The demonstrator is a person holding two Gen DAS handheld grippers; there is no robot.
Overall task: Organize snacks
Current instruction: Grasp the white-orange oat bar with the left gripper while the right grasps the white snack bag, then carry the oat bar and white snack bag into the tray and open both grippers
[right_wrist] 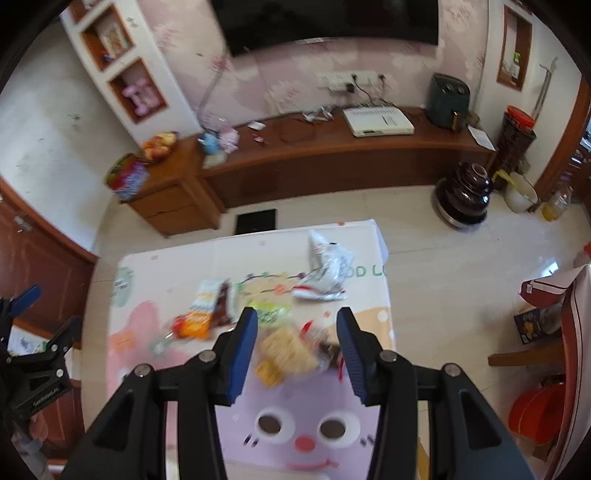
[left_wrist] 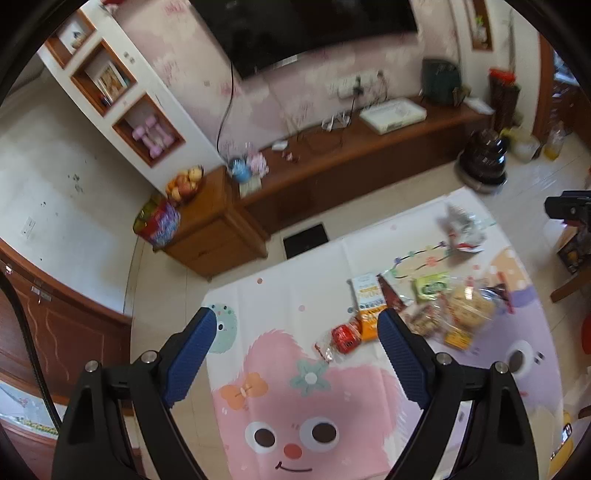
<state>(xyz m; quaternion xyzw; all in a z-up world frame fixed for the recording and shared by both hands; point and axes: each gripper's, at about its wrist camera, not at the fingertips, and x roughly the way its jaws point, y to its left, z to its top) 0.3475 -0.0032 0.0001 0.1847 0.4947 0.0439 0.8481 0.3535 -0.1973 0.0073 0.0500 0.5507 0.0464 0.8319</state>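
Several snack packets lie in a loose pile on a cartoon-print table cover (left_wrist: 295,387) (right_wrist: 295,443). In the pile are a red wrapped sweet (left_wrist: 345,336), an orange and white box (left_wrist: 367,301) (right_wrist: 201,306), a green packet (left_wrist: 430,286) (right_wrist: 271,312) and a clear bag of biscuits (left_wrist: 469,306) (right_wrist: 288,350). A crumpled white plastic bag (left_wrist: 461,229) (right_wrist: 327,269) lies beyond them. My left gripper (left_wrist: 297,319) hangs wide open, high above the cover and left of the pile. My right gripper (right_wrist: 298,314) is open more narrowly above the biscuit bag and holds nothing.
A long wooden TV cabinet (right_wrist: 332,162) with a white box (right_wrist: 378,122) runs along the far wall under a television (right_wrist: 325,18). A dark brown jar (right_wrist: 463,195) stands on the tiled floor. A red bucket (right_wrist: 537,410) and a chair sit at the right.
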